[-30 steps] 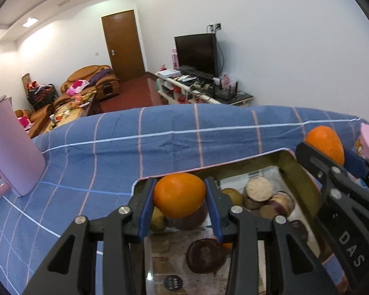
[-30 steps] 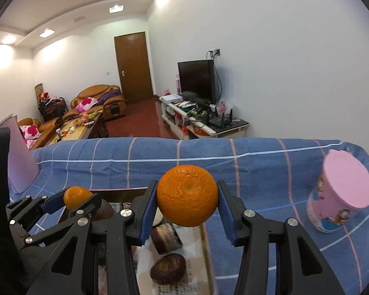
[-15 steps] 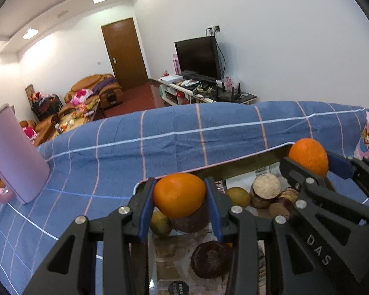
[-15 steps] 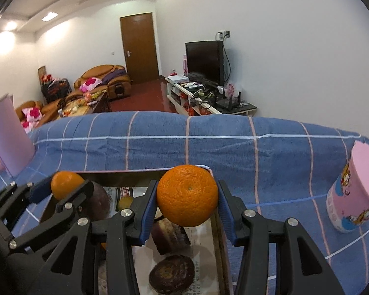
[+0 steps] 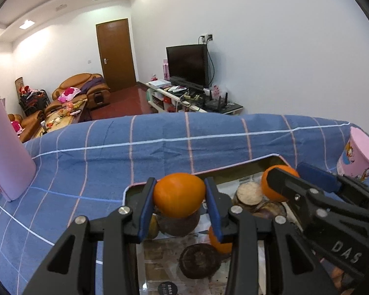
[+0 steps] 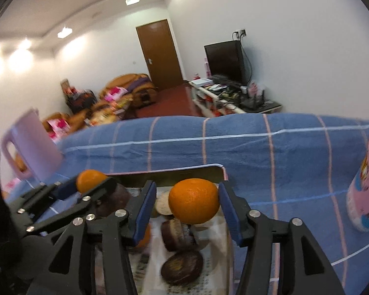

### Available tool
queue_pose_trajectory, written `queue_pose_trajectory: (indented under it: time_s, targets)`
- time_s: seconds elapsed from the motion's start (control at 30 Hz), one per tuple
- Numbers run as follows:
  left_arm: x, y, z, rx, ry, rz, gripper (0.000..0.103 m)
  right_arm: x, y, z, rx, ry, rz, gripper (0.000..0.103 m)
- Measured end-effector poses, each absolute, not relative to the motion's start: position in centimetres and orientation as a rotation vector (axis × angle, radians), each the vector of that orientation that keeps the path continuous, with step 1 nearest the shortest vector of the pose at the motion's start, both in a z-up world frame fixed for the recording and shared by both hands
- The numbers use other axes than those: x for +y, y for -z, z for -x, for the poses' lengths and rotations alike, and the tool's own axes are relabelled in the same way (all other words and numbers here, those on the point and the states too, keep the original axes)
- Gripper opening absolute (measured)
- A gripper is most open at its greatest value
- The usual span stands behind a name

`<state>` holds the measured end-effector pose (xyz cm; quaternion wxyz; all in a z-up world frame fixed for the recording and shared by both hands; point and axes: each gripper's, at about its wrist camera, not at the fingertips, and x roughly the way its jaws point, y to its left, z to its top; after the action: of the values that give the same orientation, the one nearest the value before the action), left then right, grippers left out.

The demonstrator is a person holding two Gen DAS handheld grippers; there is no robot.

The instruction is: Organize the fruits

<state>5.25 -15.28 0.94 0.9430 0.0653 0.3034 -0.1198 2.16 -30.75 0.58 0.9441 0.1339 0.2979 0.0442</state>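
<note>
Looking through the right wrist camera, I get a smeared picture, so the dark round fruits (image 6: 182,266) in the tray (image 6: 204,169) are hard to name. My right gripper (image 6: 187,207) has its blue pads spread; the orange (image 6: 193,201) touches the right pad, with a gap to the left one, and I cannot tell whether it is falling or resting. My left gripper (image 5: 179,198) is clamped on a second orange (image 5: 179,198), held over the near left corner of the tray (image 5: 270,159). A third orange (image 5: 219,241) lies in the tray, half hidden behind a finger. I count three oranges, roughly five dark or tan fruits partly covered, one pink cup (image 5: 359,157) and one pink pitcher (image 5: 7,157), cut off at the frame edge, on the blue checked cloth (image 5: 160,152).
</note>
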Motion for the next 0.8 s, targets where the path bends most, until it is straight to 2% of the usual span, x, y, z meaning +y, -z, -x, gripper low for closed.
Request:
queue_pose_trajectory:
  time_s: [0.23, 0.73, 0.8]
  targets:
    - [-15.7, -1.0, -5.0, 0.622, 0.268, -0.129, 0.041, -31.1, -0.6, -1.5, 0.609, -0.163, -0.375, 0.056]
    - [-18.7, 0.7, -4.3, 0.67, 0.323, -0.223, 0.041, -31.0, -2.9, 2.9, 0.428, 0.199, -0.241, 0.056]
    - [-19.2, 1.0, -4.1, 0.664, 0.327, -0.247, 0.042, -31.1, -2.7, 2.9, 0.434, 0.2, -0.241, 0.061]
